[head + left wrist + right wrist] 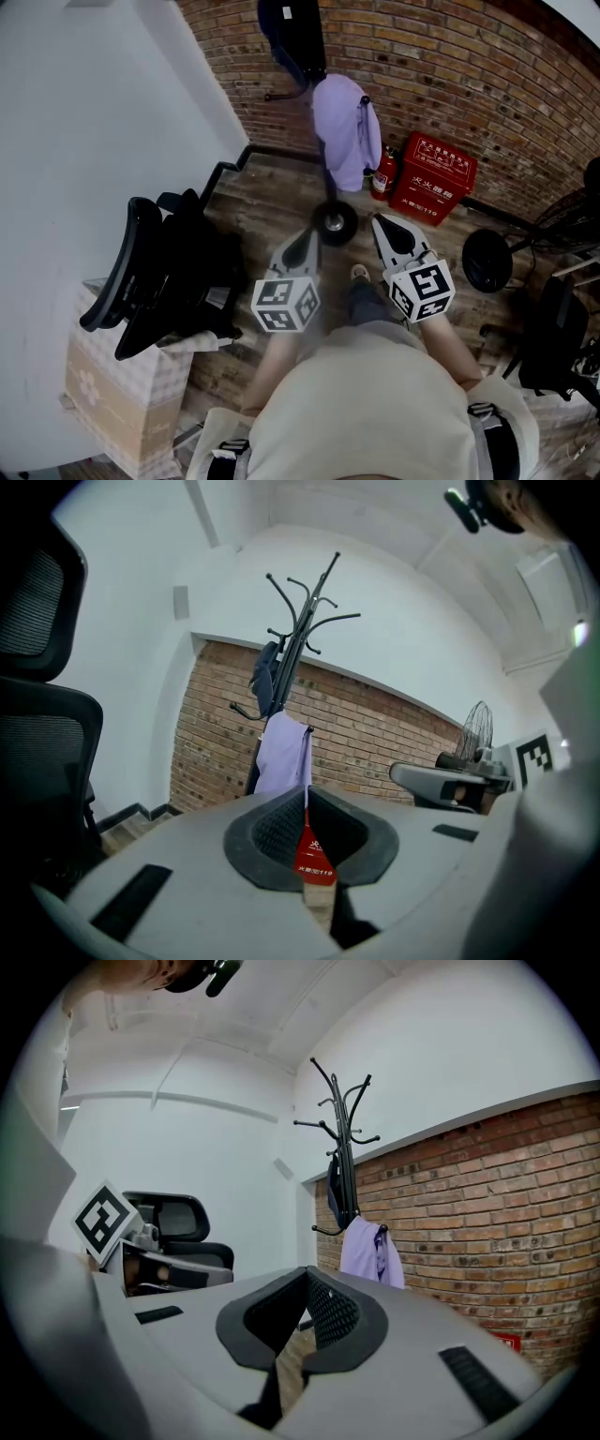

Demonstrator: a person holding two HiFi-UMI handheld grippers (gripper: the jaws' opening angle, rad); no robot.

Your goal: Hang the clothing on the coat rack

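Note:
A black coat rack point(335, 222) stands by the brick wall. A lavender garment point(342, 131) hangs on it, with a dark garment point(292, 33) on a higher hook. Both grippers hover side by side, short of the rack and pointing at it. My left gripper point(309, 232) is shut with nothing between its jaws, and so is my right gripper point(380, 222). In the left gripper view the lavender garment point(284, 757) hangs just beyond the closed tips point(306, 794). The right gripper view has the rack point(345, 1147) and the lavender garment point(370, 1252) ahead of its closed tips point(307, 1274).
A red fire-equipment box point(432, 178) and a fire extinguisher point(382, 173) sit right of the rack. On the left a black office chair point(164, 272) stands by a cardboard box point(112, 394). A floor fan point(487, 260) is at the right.

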